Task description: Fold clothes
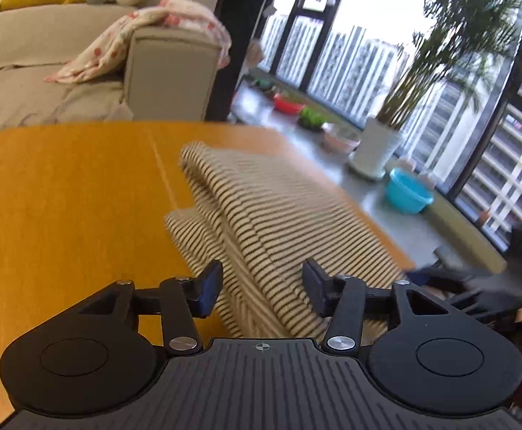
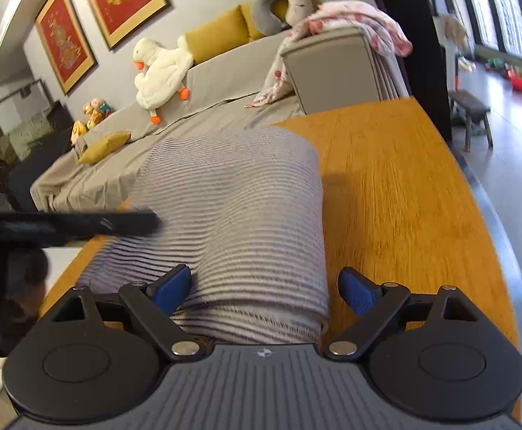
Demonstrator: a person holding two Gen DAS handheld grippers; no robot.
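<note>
A beige garment with thin dark stripes lies folded in layers on the orange wooden table. My left gripper is open, its fingers on either side of the garment's near edge, just above it. In the right wrist view the same striped garment lies as a thick folded bundle. My right gripper is open and straddles the garment's near end, with its right finger over bare table. The left gripper's dark body shows blurred at the left. The right gripper shows blurred at the left wrist view's right edge.
A grey sofa with yellow cushions, a plush duck and a floral blanket stands behind the table. A window ledge holds a potted palm, a blue bowl and other bowls. A small stool stands on the floor.
</note>
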